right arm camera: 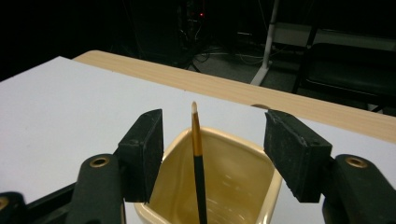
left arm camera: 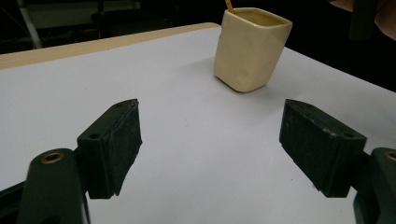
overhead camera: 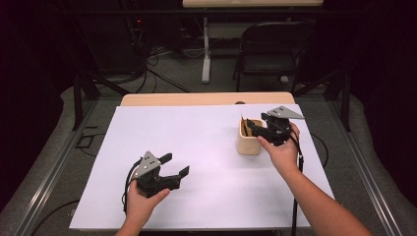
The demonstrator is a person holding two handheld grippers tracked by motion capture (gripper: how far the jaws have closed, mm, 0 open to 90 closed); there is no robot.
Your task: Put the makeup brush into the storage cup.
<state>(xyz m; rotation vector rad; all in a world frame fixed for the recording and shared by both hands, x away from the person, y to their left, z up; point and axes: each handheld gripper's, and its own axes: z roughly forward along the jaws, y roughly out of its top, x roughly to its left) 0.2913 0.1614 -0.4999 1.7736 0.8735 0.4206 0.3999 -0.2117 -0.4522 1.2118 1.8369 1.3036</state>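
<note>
Right gripper view is showing the right gripper (right arm camera: 212, 154) with its two black jaws standing apart and holding nothing; between them a thin brush (right arm camera: 198, 163) with a dark handle and a golden upper part is standing upright, touching neither jaw. The brush is resting inside a cream square cup (right arm camera: 261, 177), which is sitting just below the jaws on the white sheet (right arm camera: 56, 102). In the high view, the right gripper (overhead camera: 256, 127) is hanging over the cup (overhead camera: 247, 143) at the right far part of the sheet (overhead camera: 206, 147), and the person's right hand (overhead camera: 281, 150) is gripping it from behind. The left gripper (overhead camera: 176, 164) is being held by the left hand (overhead camera: 140, 201) near the front left area, well apart from the cup, with jaws wide open and empty. In the left gripper view, its jaws (left arm camera: 210, 149) are framing bare white sheet (left arm camera: 196, 154), and the cup (left arm camera: 250, 49) is standing farther off, with the brush tip (left arm camera: 229, 6) rising at its rim. The sheet is lying on a wooden table (overhead camera: 196, 99), whose far edge is showing beyond it.
</note>
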